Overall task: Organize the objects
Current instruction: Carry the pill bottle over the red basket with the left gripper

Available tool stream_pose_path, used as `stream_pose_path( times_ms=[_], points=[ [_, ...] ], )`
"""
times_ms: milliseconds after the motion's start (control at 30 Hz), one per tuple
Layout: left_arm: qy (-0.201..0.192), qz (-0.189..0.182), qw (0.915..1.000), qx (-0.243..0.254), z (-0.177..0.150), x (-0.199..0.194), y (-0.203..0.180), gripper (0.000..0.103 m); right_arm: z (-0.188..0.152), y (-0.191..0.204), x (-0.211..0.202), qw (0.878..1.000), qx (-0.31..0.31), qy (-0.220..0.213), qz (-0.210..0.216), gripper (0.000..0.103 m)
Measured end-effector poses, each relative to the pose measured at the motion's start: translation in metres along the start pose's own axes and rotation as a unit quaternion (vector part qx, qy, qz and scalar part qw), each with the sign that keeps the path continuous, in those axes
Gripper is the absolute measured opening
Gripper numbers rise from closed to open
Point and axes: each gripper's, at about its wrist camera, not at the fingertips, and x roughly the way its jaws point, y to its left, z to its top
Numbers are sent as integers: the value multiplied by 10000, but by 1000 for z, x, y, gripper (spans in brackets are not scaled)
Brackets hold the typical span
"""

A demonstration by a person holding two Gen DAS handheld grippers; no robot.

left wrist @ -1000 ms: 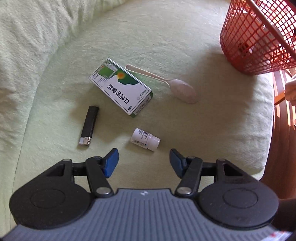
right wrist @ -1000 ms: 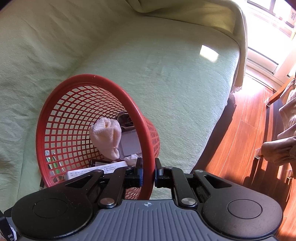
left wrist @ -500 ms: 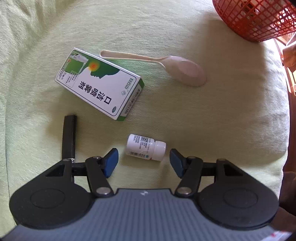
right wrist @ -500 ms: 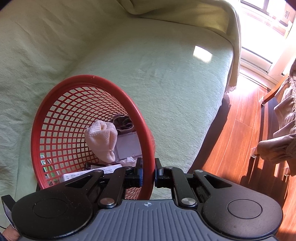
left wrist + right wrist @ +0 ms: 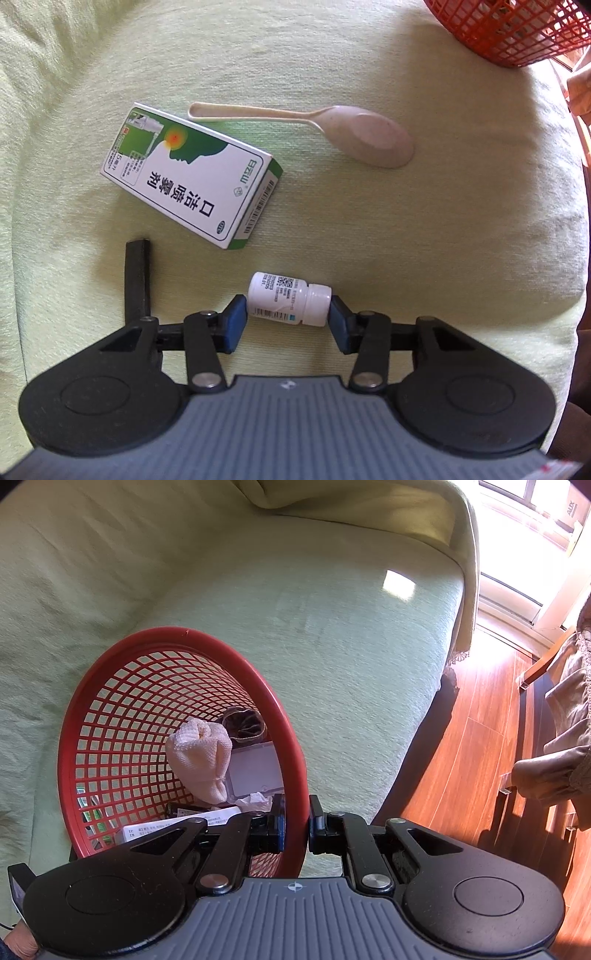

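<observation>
Left gripper (image 5: 284,317): jaws straddle small white bottle (image 5: 289,299) lying on its side on green cover (image 5: 443,229); pads touch or nearly touch base and cap, firm grip not yet evident. Likely lengthwise pinch for lifting into basket.

Right gripper (image 5: 296,825): jaws clamped on rim of red basket (image 5: 177,635), apparently steadying it, tilted, mouth toward camera.

Loose on cover, near to far: one bottle, one black lighter (image 5: 137,277), one medicine box (image 5: 192,177), one spoon (image 5: 332,122). Four pending.

Basket holds white cloth roll (image 5: 201,757) and several items; exact count unclear.
</observation>
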Motion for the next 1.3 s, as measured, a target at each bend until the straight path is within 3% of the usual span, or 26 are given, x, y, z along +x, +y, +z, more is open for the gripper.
stream_pose_path(
  times_ms=[200, 500, 800, 1033, 1300],
  points=[
    [-95, 80, 9999, -91, 2, -12, 6, 42, 1, -1, 0, 10000, -9, 6, 31, 8],
    [-290, 11, 9955, -899, -1, -50, 2, 42, 1, -1, 0, 9999, -36, -35, 94, 8],
    [-761, -163, 9794, -1865, 1, -118, 8, 42, 1, -3, 0, 9999, 19, -48, 152, 8],
    [-1119, -222, 9753, -1889, 33, -171, -9, 42, 2, -10, 1, 9998, 52, -52, 169, 8],
    [-1499, -445, 9747, -1595, 83, -212, -38, 42, 9, -17, 3, 9996, 52, -21, 279, 8]
  ],
)
